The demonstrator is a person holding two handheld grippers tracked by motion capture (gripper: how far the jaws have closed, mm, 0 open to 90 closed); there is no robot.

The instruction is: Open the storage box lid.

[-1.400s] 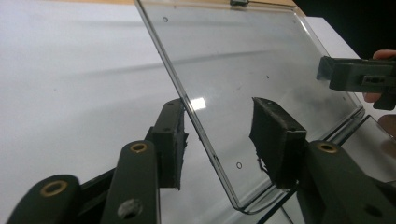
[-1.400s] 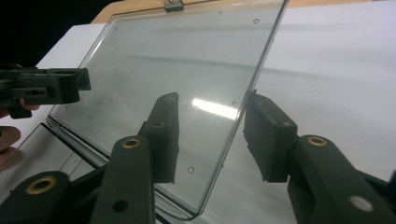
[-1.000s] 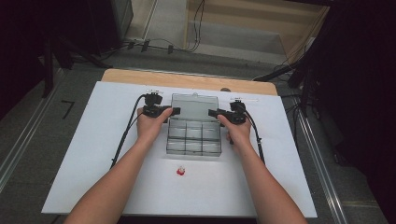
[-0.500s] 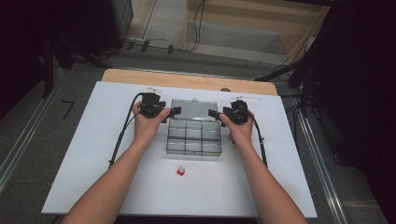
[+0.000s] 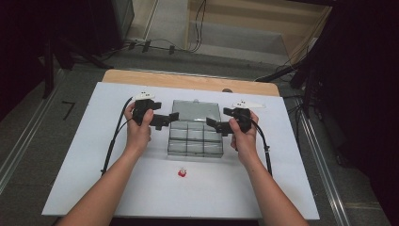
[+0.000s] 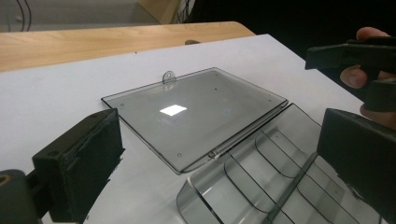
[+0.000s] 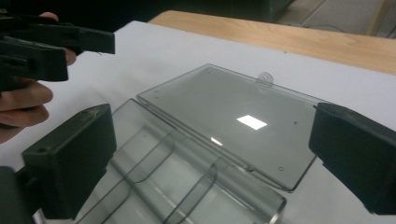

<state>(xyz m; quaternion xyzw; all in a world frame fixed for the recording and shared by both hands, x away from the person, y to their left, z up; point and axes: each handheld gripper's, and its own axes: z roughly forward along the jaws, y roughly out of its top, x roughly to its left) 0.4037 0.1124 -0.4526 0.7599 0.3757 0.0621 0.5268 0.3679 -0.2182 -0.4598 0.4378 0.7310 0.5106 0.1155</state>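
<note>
A clear grey compartment box (image 5: 195, 141) lies mid-table, its lid (image 5: 196, 111) folded flat behind it. My left gripper (image 5: 162, 121) hovers at the box's left side and my right gripper (image 5: 212, 125) at its right side, their tips facing each other. Both sets of jaws have just been opening and press on nothing. In the left gripper view the left gripper (image 6: 219, 163) stands wide over the lid (image 6: 196, 112) and the dividers (image 6: 266, 182). In the right gripper view the right gripper (image 7: 212, 158) frames the lid (image 7: 233, 116) and the empty compartments (image 7: 159, 186).
A small red and white object (image 5: 182, 172) lies on the white board (image 5: 84, 141) in front of the box. A wooden table edge (image 5: 188, 81) runs behind the board. Cables trail from both grippers along the forearms.
Both hands have lifted a little off the box's sides, and each gripper's jaws have spread wider. The box and its lid lie where they were.
</note>
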